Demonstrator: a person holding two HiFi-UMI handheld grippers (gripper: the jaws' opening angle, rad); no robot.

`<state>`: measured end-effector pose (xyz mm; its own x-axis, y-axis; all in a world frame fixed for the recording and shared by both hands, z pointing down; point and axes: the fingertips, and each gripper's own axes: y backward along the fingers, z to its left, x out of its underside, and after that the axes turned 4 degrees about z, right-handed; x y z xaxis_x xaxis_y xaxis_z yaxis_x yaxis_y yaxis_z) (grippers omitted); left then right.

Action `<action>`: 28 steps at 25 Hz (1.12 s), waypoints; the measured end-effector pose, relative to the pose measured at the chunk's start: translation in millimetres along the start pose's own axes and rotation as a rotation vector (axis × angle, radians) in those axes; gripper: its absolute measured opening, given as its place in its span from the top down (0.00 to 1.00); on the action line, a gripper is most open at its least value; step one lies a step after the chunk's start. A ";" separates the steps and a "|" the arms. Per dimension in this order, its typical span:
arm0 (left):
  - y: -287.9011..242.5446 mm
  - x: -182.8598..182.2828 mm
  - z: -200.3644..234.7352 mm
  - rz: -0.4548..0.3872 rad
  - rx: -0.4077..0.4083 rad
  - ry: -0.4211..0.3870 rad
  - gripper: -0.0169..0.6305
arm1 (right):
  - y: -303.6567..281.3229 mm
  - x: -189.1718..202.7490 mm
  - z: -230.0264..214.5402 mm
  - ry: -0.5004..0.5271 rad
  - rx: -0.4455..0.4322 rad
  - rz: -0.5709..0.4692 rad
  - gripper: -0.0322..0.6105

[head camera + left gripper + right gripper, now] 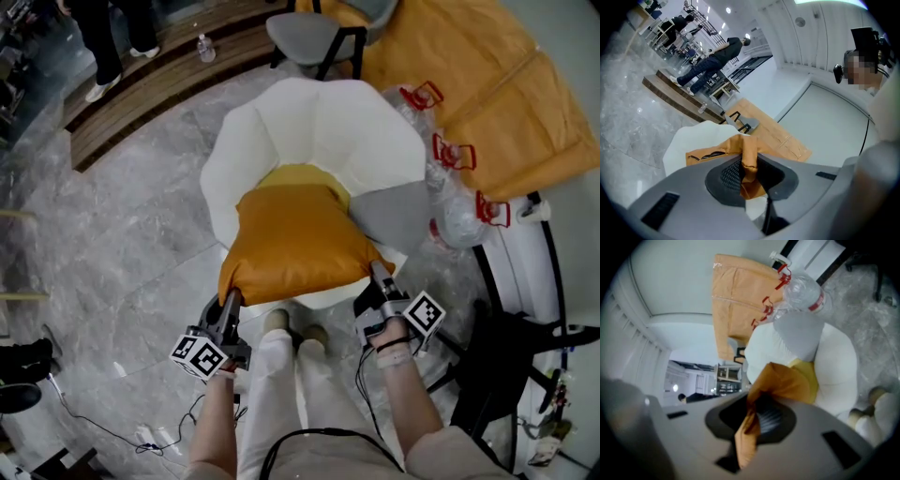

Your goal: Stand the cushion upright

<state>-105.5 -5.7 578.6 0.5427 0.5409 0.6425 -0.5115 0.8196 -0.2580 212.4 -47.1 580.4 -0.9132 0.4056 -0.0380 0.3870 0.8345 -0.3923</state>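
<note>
An orange cushion [298,242] lies tilted over the front of a white armchair [319,127], its near edge raised. My left gripper [231,302] is shut on the cushion's near left corner; in the left gripper view the orange fabric [749,161] is pinched between the jaws. My right gripper [377,273] is shut on the near right corner, and the right gripper view shows the orange fabric [754,416] bunched between the jaws. A yellow cushion [305,176] lies beneath the orange one. A grey cushion [394,214] rests at the chair's right.
Clear plastic bottles with red handles [455,155] stand right of the chair, next to an orange sofa [487,84]. A grey chair [314,37] stands behind. The person's legs and shoes [295,328] are just before the armchair. Cables [141,436] trail on the marble floor.
</note>
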 end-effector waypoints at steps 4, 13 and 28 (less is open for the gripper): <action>6.1 -23.4 -10.4 -0.049 0.015 -0.005 0.86 | 4.2 8.2 20.8 -0.019 -0.010 0.020 0.86; -10.3 -45.5 20.6 -0.077 -0.088 -0.003 0.86 | -24.2 18.9 24.6 0.170 0.006 0.148 0.84; -54.3 -90.6 44.7 -0.141 -0.134 -0.099 0.86 | -38.1 12.2 65.3 1.151 -0.007 0.265 0.58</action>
<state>-156.7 -107.7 566.6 0.5309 0.4033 0.7453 -0.3387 0.9072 -0.2497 178.2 -98.3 534.9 -0.1531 0.6605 0.7350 0.5513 0.6744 -0.4912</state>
